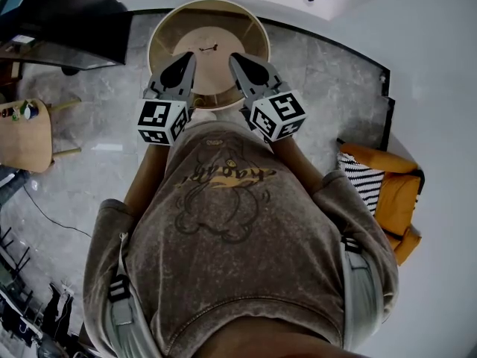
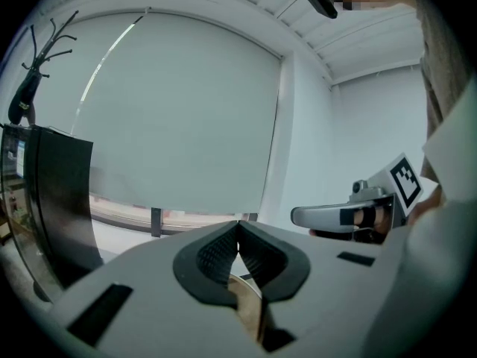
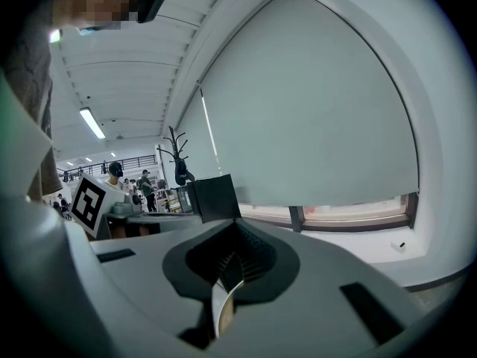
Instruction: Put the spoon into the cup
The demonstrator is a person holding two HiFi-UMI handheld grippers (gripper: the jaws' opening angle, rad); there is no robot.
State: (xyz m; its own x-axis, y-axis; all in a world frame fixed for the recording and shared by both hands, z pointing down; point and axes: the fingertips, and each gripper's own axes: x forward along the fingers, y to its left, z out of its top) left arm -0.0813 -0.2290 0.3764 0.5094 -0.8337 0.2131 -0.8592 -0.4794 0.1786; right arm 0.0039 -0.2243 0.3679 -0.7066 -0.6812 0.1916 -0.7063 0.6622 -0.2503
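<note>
Hovering over round table (image 1: 247,39) | left tool (image 1: 189,58) together, empty | right tool (image 1: 235,58) together, empty

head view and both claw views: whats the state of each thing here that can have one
left claw: shut, nothing in it
right claw: shut, nothing in it
round table: upright
small dark thing: lying on the table, too small to identify
roller blind: pulled down almost fully

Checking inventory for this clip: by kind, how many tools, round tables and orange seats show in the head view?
Tools: 2 (left tool, right tool)
Round table: 1
Orange seat: 1
Total: 4
</note>
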